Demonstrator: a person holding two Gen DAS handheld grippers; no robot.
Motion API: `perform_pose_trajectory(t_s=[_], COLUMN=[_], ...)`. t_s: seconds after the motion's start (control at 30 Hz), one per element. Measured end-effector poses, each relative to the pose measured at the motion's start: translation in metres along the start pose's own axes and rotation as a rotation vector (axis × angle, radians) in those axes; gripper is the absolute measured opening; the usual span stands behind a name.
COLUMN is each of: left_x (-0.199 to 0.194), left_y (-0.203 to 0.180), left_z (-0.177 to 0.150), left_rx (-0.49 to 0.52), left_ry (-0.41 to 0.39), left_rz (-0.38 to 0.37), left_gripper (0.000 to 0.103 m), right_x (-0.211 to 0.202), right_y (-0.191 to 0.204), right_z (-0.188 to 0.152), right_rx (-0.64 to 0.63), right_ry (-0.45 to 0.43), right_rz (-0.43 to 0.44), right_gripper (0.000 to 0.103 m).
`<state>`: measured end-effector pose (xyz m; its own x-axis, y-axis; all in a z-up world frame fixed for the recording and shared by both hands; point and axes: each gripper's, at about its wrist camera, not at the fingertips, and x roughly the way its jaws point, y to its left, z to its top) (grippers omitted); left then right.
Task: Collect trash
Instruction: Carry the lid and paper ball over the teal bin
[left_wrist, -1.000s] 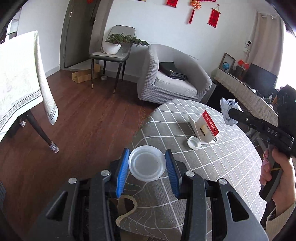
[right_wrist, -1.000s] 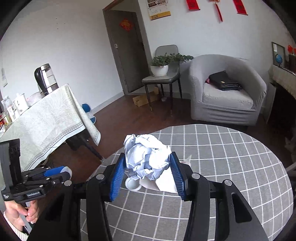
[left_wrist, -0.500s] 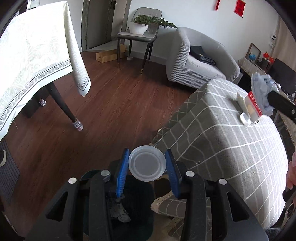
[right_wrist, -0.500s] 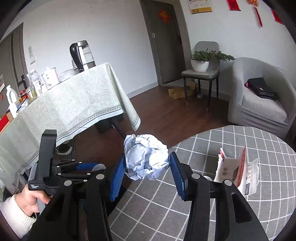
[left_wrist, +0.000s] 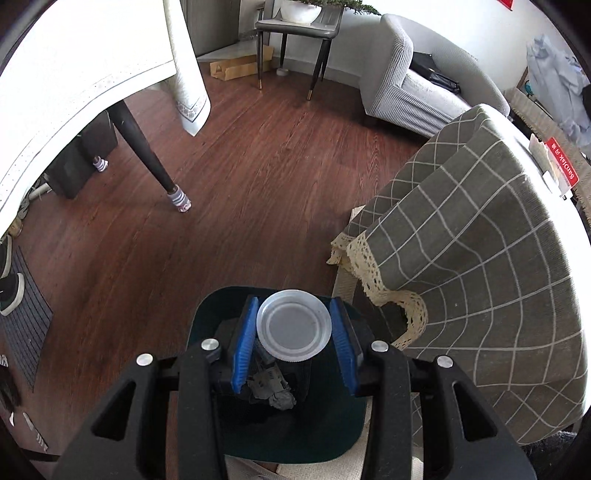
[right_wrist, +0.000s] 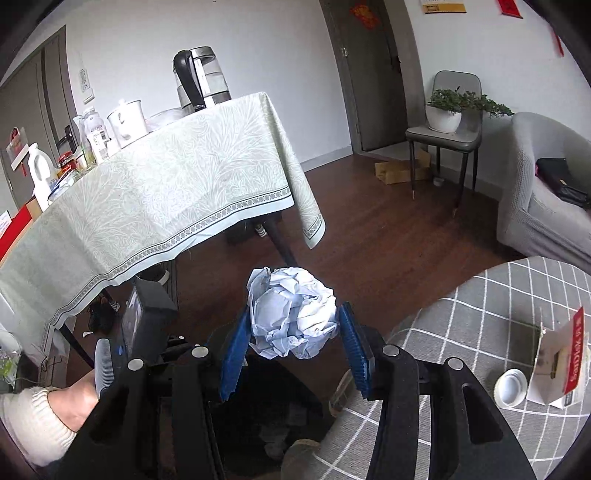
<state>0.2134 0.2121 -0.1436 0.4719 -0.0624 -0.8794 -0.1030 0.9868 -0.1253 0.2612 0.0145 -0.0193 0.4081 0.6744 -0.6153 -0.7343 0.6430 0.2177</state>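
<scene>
My left gripper (left_wrist: 293, 334) is shut on a round white plastic lid (left_wrist: 293, 328) and holds it right above the open dark trash bin (left_wrist: 221, 306) on the floor; crumpled grey paper (left_wrist: 275, 391) lies inside the bin. My right gripper (right_wrist: 293, 334) is shut on a crumpled ball of pale blue-white paper (right_wrist: 291, 312), held over the floor beside the round table's edge, with the dark bin (right_wrist: 280, 417) just below it. The paper ball also shows at the top right of the left wrist view (left_wrist: 554, 74).
The round table with the grey checked cloth (left_wrist: 480, 258) stands right of the bin; a red and white carton (right_wrist: 561, 362) and a small white cap (right_wrist: 511, 386) are on it. A table with a pale green cloth (right_wrist: 166, 195) stands to the left, an armchair (left_wrist: 413, 88) and chair (left_wrist: 295, 26) farther back.
My left gripper has dropped from the table's edge to just above the bin, still holding the lid. My right gripper has carried the paper ball off the table towards the bin.
</scene>
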Motion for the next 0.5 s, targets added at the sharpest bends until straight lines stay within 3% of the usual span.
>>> perform_pose_trajectory(t_s=[0.5], left_x=[0.036], left_y=[0.018], left_z=[-0.037], left_rx=[0.099], left_ry=[0.174], left_rz=[0.018], left_gripper=[0.042], right_x=[0.050], right_y=[0.029], right_z=[0.001], right_rx=[-0.008], right_ry=[0.091], right_rz=[0.027], right_gripper=[0.049])
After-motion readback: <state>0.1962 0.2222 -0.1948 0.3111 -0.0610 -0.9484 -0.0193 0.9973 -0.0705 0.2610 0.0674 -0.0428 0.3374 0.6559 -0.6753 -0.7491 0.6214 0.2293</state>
